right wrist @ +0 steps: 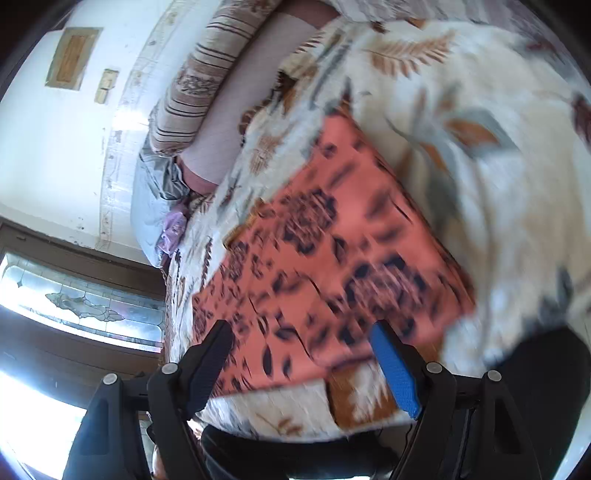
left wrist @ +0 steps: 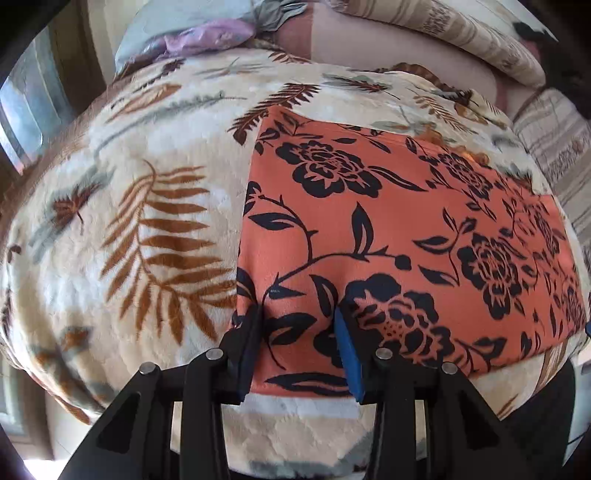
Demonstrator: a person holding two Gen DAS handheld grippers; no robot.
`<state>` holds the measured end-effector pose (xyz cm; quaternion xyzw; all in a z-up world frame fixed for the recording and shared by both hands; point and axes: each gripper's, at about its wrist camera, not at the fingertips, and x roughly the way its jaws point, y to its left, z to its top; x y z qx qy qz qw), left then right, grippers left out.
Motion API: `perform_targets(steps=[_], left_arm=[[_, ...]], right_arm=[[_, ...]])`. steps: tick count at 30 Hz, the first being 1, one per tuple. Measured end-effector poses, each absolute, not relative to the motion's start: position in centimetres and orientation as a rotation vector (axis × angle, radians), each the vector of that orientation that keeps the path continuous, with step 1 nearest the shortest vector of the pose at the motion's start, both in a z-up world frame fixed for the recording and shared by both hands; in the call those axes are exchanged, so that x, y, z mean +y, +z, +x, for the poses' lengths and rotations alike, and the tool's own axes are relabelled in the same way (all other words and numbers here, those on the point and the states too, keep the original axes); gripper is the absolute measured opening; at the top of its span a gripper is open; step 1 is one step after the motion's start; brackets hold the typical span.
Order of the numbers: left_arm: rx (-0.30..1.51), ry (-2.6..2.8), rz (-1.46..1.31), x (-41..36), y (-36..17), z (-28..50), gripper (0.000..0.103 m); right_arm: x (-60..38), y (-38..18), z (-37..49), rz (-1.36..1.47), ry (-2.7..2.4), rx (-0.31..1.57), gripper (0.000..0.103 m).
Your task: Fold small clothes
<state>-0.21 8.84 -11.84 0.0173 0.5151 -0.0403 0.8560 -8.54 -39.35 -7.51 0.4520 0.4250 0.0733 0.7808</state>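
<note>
An orange cloth (left wrist: 369, 221) printed with black flowers lies flat as a folded rectangle on a cream blanket (left wrist: 147, 184) with a leaf pattern. My left gripper (left wrist: 296, 314) points steeply down at the cloth's near left corner. Its fingertips rest on the fabric a hand's width apart, with a low hump of cloth between them and the pads not closed on it. In the blurred right wrist view, the same cloth (right wrist: 332, 240) lies ahead, and my right gripper (right wrist: 299, 326) hovers wide open over its near edge with nothing held.
The blanket (right wrist: 480, 184) covers a bed. A striped pillow (left wrist: 461, 29) and a pale blue pillow (left wrist: 166, 33) lie at the far side. In the right wrist view a white wall and a patterned glass window (right wrist: 74, 302) stand to the left, past the bed's edge.
</note>
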Motion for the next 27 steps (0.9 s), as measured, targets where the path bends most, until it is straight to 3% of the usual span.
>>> perform_targets(steps=[5,8,9,10,14,15,16,17,21,23,27], left_arm=[[1.048,-0.079,0.062,8.0,-9.0,-0.9,0.042],[0.972,-0.113,0.041,6.9,-6.6,-0.6,0.061],[0.942,-0.120,0.034,6.5,-5.9,-0.3,0.073],[0.919,-0.120,0.031,6.0,-5.5,0.0,0.079],[0.968,-0.138,0.008,4.5,-7.9,2.2,0.079],[1.044,-0.133,0.021,4.3,-9.8,2.9,0.074],[1.123,-0.123,0.040,4.1,-12.0,3.5,0.064],[1.073,-0.116,0.061,4.1,-12.4,3.2,0.064],[1.074,-0.115,0.113,3.6,-11.7,3.1,0.052],[1.084,-0.116,0.091,4.2,-11.7,3.4,0.051],[1.042,-0.104,0.068,3.2,-9.5,2.8,0.053]], right_arm=[[-41.1,-10.1,-11.3,1.055,0.080,0.932,0.081],[-41.6,-11.1,-10.5,1.096,0.087,0.921,0.082],[-41.8,-11.4,-10.1,1.103,0.073,0.928,0.082],[-42.0,-11.6,-9.8,1.115,0.067,0.922,0.082],[-43.0,-13.3,-8.6,1.214,-0.027,0.882,0.080],[-43.1,-13.7,-8.4,1.248,-0.031,0.860,0.078],[-43.2,-14.0,-8.3,1.258,-0.044,0.845,0.056],[-43.3,-13.9,-8.0,1.220,-0.063,0.859,0.007],[-42.2,-10.7,-8.0,1.011,-0.088,0.839,0.009],[-42.1,-10.1,-8.0,0.978,-0.092,0.840,0.009],[-43.0,-14.0,-7.8,1.163,-0.070,0.923,0.026]])
